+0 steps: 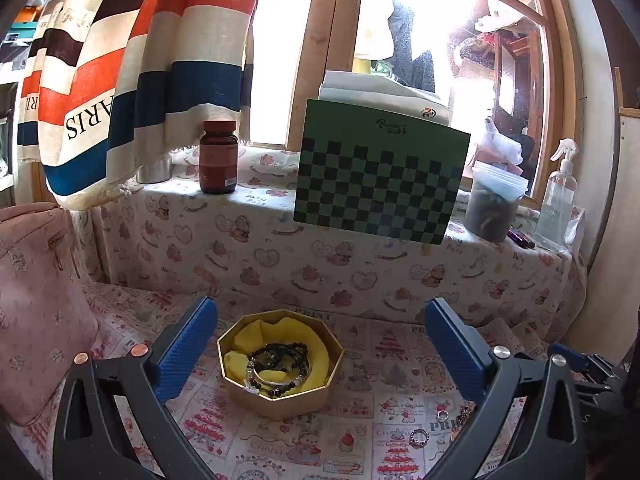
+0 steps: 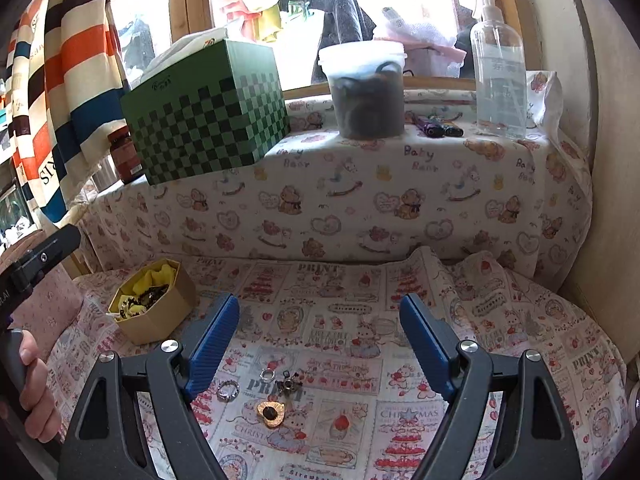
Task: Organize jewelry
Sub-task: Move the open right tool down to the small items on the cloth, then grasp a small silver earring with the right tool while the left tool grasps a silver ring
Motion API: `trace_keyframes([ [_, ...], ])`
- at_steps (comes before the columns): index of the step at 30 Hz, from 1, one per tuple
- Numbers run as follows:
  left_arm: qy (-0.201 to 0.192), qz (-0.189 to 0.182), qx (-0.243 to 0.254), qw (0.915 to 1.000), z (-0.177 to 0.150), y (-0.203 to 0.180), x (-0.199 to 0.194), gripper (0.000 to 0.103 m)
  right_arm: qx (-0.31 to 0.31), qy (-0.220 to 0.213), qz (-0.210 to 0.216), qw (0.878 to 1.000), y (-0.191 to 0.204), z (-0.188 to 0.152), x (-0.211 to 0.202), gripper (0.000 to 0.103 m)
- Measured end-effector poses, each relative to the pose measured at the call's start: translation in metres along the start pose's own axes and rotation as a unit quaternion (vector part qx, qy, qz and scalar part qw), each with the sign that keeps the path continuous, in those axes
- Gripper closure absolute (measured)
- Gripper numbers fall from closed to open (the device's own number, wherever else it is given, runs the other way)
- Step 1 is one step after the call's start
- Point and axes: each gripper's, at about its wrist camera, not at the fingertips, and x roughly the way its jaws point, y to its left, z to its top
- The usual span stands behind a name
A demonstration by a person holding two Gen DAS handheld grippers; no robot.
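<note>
Open cloth (image 2: 360, 300) lies ahead of the right tongs (image 2: 320, 344); the gold box (image 2: 160, 316) blocks the left side.

One gold eight-sided box (image 1: 280, 394) sits on the printed cloth (image 2: 360, 292), with one yellow cloth lining (image 1: 308, 344) inside it. The beaded bracelets (image 1: 280, 364) in it overlap, so their exact number cannot be told; one silver bangle (image 1: 276, 380) lies among them. On the cloth lie two rings: one sparkly ring (image 2: 228, 391) and one small plain ring (image 2: 267, 375). Beside them are one dark charm (image 2: 290, 385) and one gold heart-shaped piece (image 2: 272, 412). On the ledge stand one green checkered box (image 2: 208, 120), one brown jar (image 1: 218, 157), one lidded plastic tub (image 2: 366, 92), one spray bottle (image 2: 498, 68) and two lighters (image 2: 438, 128). Two grippers show, the left gripper (image 1: 320, 344) and the right gripper (image 2: 320, 336), each with two blue fingers (image 2: 216, 340).
</note>
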Motion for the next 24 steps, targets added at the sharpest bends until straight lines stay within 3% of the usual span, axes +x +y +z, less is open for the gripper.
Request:
trace_keyframes([
  [4,0.001,0.000,-0.007,1.0000,0.001,0.004,0.000,0.001,-0.002,0.074,0.036,0.997,0.004,-0.006,0.020,0.021],
  [9,0.003,0.001,-0.002,1.0000,0.000,0.002,0.002,0.001,0.007,0.112,0.088,0.990,0.009,-0.016,0.036,0.044],
  [15,0.024,-0.012,-0.004,0.9996,-0.003,0.001,0.008,0.001,0.001,0.149,0.080,0.986,0.015,-0.026,0.056,0.061],
  [19,0.032,-0.012,-0.002,0.9994,-0.003,0.000,0.010,0.001,-0.006,0.164,0.075,0.984,0.019,-0.030,0.065,0.066],
  [24,0.051,-0.020,-0.001,0.9985,-0.004,-0.001,0.013,0.001,-0.019,0.169,0.056,0.984,0.022,-0.036,0.073,0.084],
])
